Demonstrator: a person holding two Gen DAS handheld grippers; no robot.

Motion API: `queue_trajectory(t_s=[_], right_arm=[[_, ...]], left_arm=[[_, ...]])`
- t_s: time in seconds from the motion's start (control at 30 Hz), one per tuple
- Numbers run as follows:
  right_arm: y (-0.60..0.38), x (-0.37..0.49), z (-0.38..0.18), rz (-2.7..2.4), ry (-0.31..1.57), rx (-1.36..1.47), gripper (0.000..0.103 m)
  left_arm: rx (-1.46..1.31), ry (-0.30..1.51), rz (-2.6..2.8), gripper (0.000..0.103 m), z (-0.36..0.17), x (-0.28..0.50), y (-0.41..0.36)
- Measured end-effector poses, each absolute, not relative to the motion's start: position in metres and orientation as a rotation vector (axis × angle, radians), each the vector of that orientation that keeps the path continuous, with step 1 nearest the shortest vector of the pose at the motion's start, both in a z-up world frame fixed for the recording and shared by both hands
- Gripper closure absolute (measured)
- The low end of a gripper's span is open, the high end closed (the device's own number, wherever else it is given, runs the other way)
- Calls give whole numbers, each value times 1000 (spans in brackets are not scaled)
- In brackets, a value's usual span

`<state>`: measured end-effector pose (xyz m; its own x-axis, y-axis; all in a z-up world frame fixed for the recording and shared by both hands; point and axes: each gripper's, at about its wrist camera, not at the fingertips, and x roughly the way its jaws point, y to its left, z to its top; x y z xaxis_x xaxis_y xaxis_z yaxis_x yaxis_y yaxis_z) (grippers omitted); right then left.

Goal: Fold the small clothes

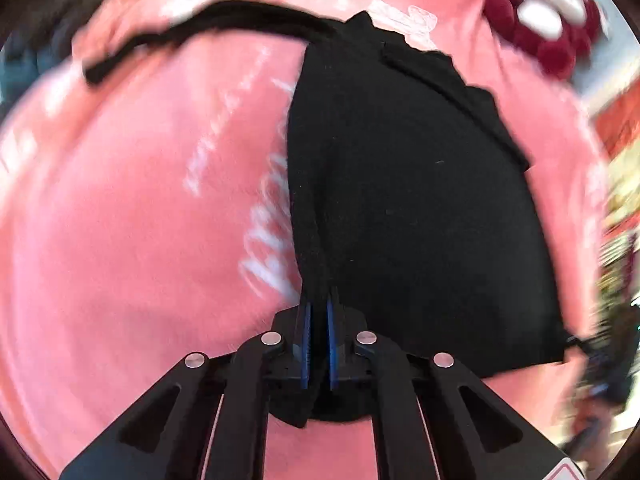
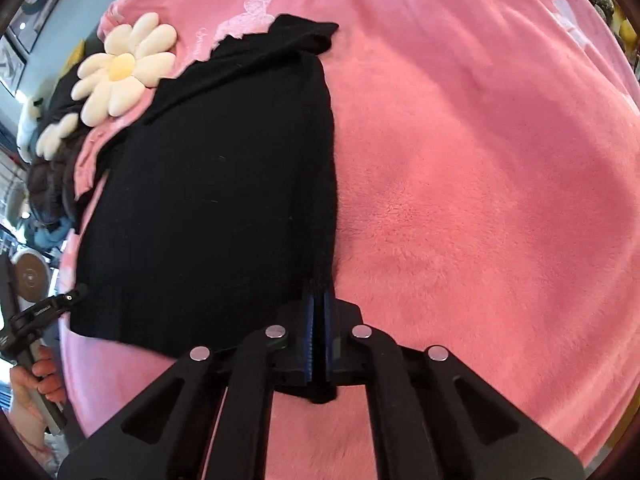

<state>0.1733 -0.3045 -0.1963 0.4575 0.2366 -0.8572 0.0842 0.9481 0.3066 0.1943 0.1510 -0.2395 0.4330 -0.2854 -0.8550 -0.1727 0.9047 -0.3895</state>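
A black garment (image 1: pixel 408 200) lies on a pink fleece blanket (image 1: pixel 120 240). My left gripper (image 1: pixel 319 300) is shut on the garment's near left corner, with cloth pinched between the blue pads. A black sleeve or strap (image 1: pixel 192 28) trails off to the far left. In the right wrist view the same garment (image 2: pixel 208 208) fills the left half, and my right gripper (image 2: pixel 319 296) is shut on its near right corner. The left gripper (image 2: pixel 64 300) shows at the garment's other near corner, held by a hand.
White flower-shaped plush cushions (image 2: pixel 120 68) lie at the blanket's far left edge, next to the garment. Dark red plush items (image 1: pixel 532 32) sit at the far right in the left view. Pink blanket (image 2: pixel 480 200) spreads to the right of the garment.
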Motion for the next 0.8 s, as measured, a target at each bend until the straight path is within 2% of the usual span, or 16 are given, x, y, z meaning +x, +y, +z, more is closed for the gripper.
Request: queue_trajectory(t_s=[0.17,0.27,0.43,0.53,0.6,0.63,0.67,0.7,0.73,0.77,0.8], right_arm=[[-321,132,-156,126,1095,337,101],[-323,102,-151,136,1136,315,101],[-319,45,-181,133,1277,259,100],[-311,40,-196,36,1314,161,96],[-306,47,-181,32,1258,186,95],[-302,52,-172,28,1227,180,95],[-297,58,-162,31,1192,168,88],[-286,67,-148,47,1153,143,80],[-279,72,-141,58,1123,123,77],[-266,80,-132,74,1087,91,68],[-253,87,-126,99,1063,65,63]], left_arm=[[-460,1146,-164,99,-202,171,152],[-433,1172,-202,100,-187,142,149],[-460,1248,-198,99,-199,76,152],[-540,1234,-136,97,-210,72,161],[-646,1167,-101,91,-204,88,181],[-674,1125,-90,84,-198,98,190],[-696,1070,-70,70,-191,112,204],[-705,1032,-39,63,-185,126,216],[-715,973,22,56,-179,148,235],[-719,944,52,50,-175,161,245],[-720,920,93,49,-176,181,262]])
